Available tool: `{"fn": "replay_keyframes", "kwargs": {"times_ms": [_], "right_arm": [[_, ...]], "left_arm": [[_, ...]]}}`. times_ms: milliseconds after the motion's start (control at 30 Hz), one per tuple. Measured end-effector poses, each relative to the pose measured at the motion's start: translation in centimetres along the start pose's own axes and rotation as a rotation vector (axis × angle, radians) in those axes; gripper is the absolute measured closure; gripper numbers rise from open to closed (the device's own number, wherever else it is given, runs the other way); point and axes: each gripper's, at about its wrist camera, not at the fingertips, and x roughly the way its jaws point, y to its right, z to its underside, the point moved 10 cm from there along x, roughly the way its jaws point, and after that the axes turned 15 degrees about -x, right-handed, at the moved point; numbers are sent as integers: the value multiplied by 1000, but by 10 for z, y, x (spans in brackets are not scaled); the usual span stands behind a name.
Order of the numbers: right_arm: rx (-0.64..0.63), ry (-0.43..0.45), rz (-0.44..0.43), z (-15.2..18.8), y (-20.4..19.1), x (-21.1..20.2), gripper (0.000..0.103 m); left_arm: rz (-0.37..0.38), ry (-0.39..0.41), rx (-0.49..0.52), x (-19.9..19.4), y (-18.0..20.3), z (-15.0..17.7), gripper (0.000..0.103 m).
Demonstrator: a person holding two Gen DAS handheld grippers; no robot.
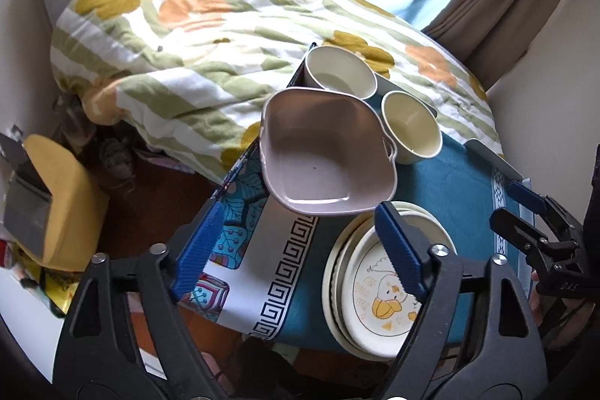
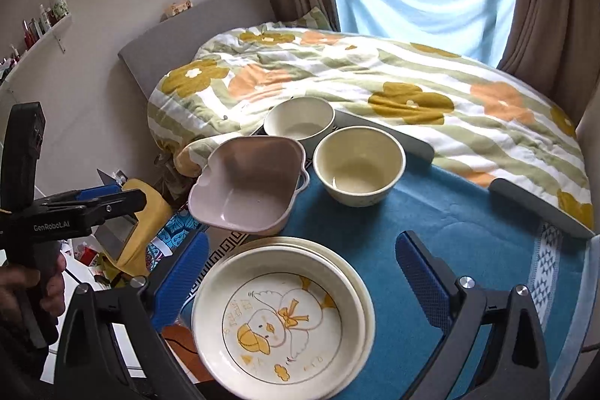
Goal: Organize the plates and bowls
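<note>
A stack of cream plates, the top one with a duck drawing [image 1: 382,291] [image 2: 279,319], sits at the near edge of the blue-clothed table [image 1: 461,182] [image 2: 461,212]. A pink square bowl [image 1: 318,152] [image 2: 247,186] stands tilted behind it. Two cream round bowls [image 1: 339,72] [image 1: 410,126] stand further back, also in the right wrist view [image 2: 298,122] [image 2: 358,167]. My left gripper [image 1: 300,250] is open and empty above the table's left edge, its right finger over the plates. My right gripper [image 2: 303,272] is open and empty, straddling the plate stack.
A bed with a flowered quilt [image 1: 210,36] [image 2: 375,81] lies right behind the table. A yellow-padded item [image 1: 60,197] and clutter sit on the floor at left. Grey table-rim bars [image 2: 540,208] border the far right edge.
</note>
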Motion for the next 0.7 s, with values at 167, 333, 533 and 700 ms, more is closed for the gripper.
{"fn": "replay_keyframes", "kwargs": {"times_ms": [167,333,533,700], "right_arm": [[56,-83,-48,-7,-1,58,21],[110,-155,-83,-8,3,106,36],[142,-222,-110,-2,8,137,61],[162,-243,-115,1,9,148,85]], "left_arm": [[18,-120,-26,55,-6,-7,51],[6,-192,-1,99,-5,-13,62],[9,-229,17,129,-3,-23,64],[-14,-224,29,138,-6,-30,85]]}}
